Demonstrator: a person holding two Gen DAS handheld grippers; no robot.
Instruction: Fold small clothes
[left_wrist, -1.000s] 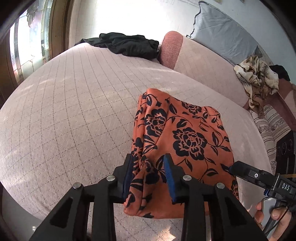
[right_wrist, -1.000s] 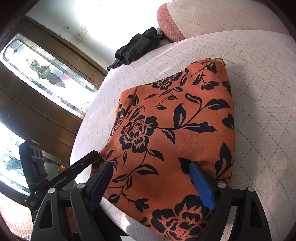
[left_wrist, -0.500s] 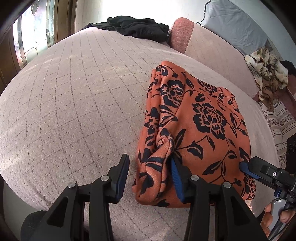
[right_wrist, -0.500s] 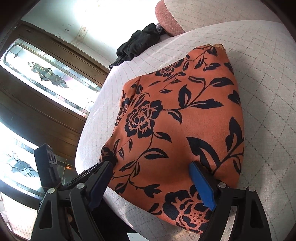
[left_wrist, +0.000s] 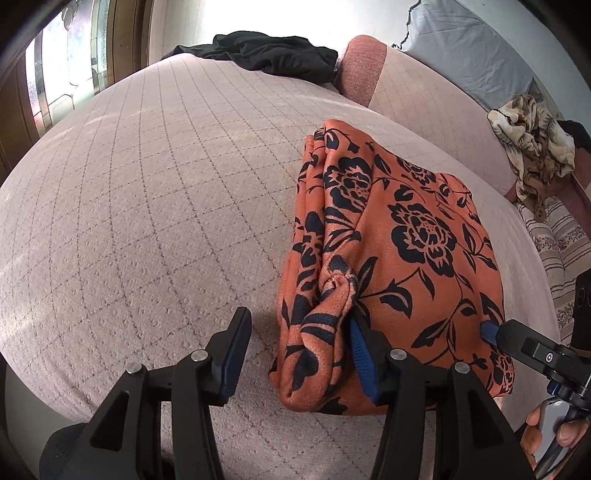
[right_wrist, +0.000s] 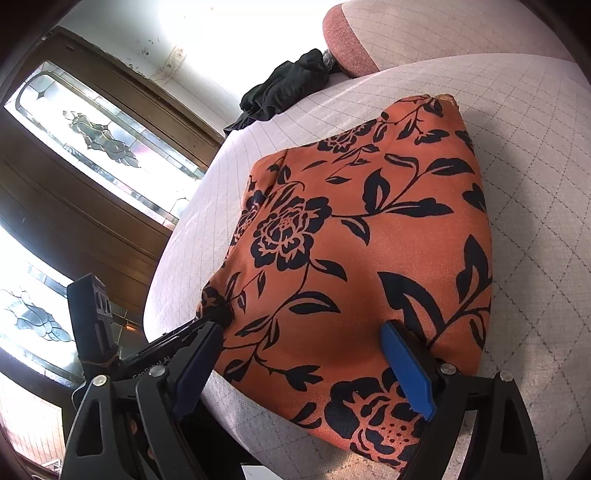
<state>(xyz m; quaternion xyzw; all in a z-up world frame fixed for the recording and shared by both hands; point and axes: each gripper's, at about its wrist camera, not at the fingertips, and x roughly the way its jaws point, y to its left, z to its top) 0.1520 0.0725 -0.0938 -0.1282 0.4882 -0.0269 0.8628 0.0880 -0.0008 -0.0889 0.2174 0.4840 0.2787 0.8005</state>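
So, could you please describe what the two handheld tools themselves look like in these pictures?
Both are matte black plastic. The left tool and right tool each have two angular fingers lined with ribbed blue pads and fixed with silver screws. Small white lettering runs along the left tool's body in the right wrist view.

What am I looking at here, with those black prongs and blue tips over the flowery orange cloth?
No robot: a person carries a hand-held gripper in each hand, each with a fisheye camera looking along its two fingers. One picture comes from the left hand-held gripper, the other from the right hand-held gripper. A folded orange floral garment lies on a pale quilted cushion. The left jaws are opening: the garment's bunched edge sits between them, touching one pad, no longer pinched. The right jaws stand wide over the near edge, gripping nothing. Farther back lie a black garment and a crumpled patterned cloth.
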